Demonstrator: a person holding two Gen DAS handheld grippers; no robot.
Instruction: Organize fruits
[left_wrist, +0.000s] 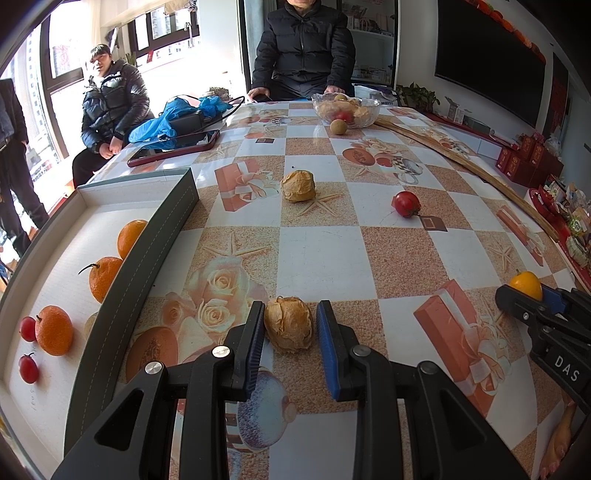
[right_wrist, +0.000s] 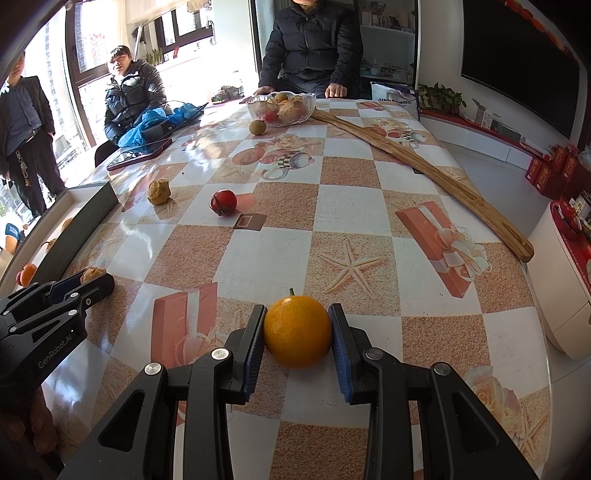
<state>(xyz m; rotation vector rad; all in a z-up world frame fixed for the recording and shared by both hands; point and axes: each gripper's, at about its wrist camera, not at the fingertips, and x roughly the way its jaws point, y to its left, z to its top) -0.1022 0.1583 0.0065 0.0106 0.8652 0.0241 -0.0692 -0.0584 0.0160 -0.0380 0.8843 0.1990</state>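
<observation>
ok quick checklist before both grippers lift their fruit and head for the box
1. Left gripper straddles the papery husked fruit: ok, but there is a gap on the right side, so not clamped yet.
2. Right gripper on the orange fruit: ok, both pads touch its sides.
3. Both fruits off the table: not ok, both rest on it.
4. Free space in the box: ok, bare floor between the oranges and cherry tomatoes.
5. Box wall height against the left gripper's path: cannot tell.
</observation>
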